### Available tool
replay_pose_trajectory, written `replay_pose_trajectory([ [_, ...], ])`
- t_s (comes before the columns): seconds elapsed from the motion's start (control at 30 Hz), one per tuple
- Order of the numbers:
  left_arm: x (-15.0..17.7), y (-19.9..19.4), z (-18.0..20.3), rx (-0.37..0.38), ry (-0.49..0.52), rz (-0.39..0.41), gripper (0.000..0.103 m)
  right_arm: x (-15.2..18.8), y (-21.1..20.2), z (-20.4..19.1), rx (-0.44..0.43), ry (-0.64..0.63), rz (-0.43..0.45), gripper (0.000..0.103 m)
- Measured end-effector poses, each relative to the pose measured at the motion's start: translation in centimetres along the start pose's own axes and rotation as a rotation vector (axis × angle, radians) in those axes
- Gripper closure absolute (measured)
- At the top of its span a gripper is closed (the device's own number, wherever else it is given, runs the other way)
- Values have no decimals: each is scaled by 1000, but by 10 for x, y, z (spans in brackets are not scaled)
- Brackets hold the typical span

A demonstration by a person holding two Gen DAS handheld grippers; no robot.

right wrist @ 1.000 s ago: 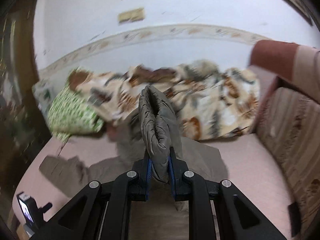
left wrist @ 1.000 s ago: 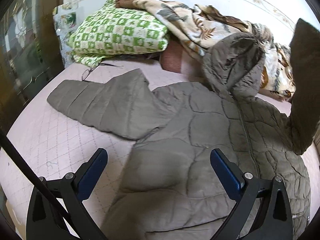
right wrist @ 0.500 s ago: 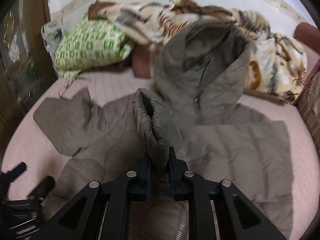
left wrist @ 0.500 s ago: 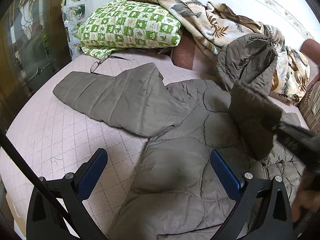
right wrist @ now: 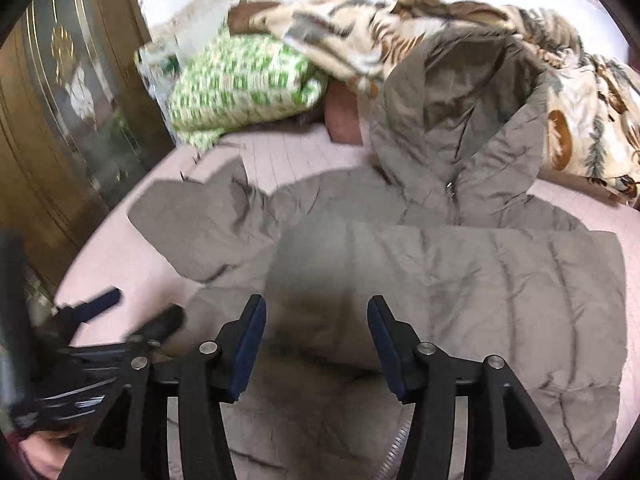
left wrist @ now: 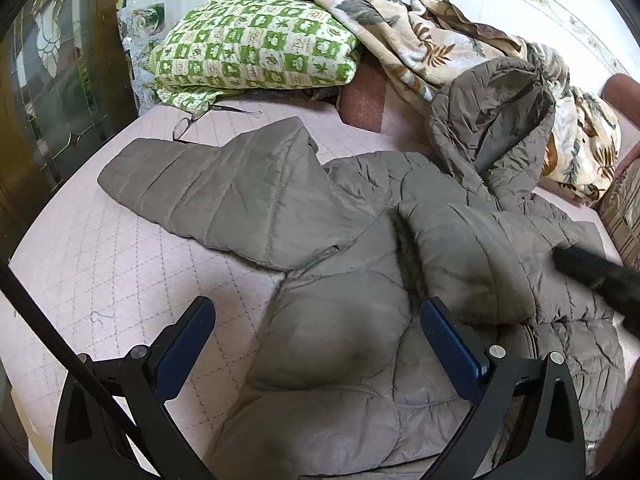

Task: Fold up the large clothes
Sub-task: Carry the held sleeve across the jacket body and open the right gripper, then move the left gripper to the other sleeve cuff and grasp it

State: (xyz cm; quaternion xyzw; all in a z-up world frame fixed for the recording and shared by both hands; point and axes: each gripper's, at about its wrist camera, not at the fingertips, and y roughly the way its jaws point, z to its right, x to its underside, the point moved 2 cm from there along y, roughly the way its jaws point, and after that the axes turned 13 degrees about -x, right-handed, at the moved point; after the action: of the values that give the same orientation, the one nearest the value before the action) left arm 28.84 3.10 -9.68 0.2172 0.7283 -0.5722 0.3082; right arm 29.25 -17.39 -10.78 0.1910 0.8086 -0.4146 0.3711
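Observation:
A grey-green quilted hooded jacket (left wrist: 340, 320) lies front-up on the pink bed. Its left sleeve (left wrist: 216, 192) stretches out to the left. Its right sleeve (left wrist: 468, 256) lies folded across the chest, also seen in the right wrist view (right wrist: 460, 276). The hood (left wrist: 492, 120) leans against the bedding behind. My left gripper (left wrist: 316, 320) is open and empty above the jacket's lower left front. My right gripper (right wrist: 316, 324) is open and empty just above the folded sleeve's cuff end; it shows as a dark blur in the left wrist view (left wrist: 596, 276).
A green checked pillow (left wrist: 256, 48) and a leaf-patterned blanket (left wrist: 432, 40) are piled at the head of the bed (left wrist: 100, 264). A dark wood and glass door (left wrist: 44, 80) stands at the left. A striped cushion (left wrist: 624, 216) lies at the right.
My right gripper carried the right sleeve down across the jacket's chest, then opened and let it go. The left gripper stayed open, shifting slightly.

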Motion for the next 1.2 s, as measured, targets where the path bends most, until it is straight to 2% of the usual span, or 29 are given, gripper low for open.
replay_pose_trajectory([
  [0.1,0,-2,6,1,10,14,1,-8,-27,19,50,28,75,42],
  [0.27,-3,-5,19,9,32,42,1,-14,-62,88,217,170,152,41],
  [0.37,-13,-2,33,27,49,68,1,-10,-73,136,315,257,151,41],
  [0.47,-22,10,47,54,62,58,1,0,-78,177,394,326,129,41],
  [0.57,-26,31,59,46,75,15,1,12,-77,209,398,407,119,41],
  [0.7,-22,72,72,28,97,-110,1,28,-62,239,366,485,66,41],
  [0.77,-21,81,72,41,75,-148,0,37,-52,249,346,514,30,41],
  [0.83,-22,85,72,41,71,-159,0,40,-47,253,332,502,11,41],
  [0.93,-25,76,68,24,61,-120,0,39,-54,244,334,483,20,41],
  [1.1,-34,42,56,37,25,-10,0,42,-95,184,294,409,136,41],
  [1.2,-36,30,52,47,30,7,0,59,-113,141,251,350,150,41],
])
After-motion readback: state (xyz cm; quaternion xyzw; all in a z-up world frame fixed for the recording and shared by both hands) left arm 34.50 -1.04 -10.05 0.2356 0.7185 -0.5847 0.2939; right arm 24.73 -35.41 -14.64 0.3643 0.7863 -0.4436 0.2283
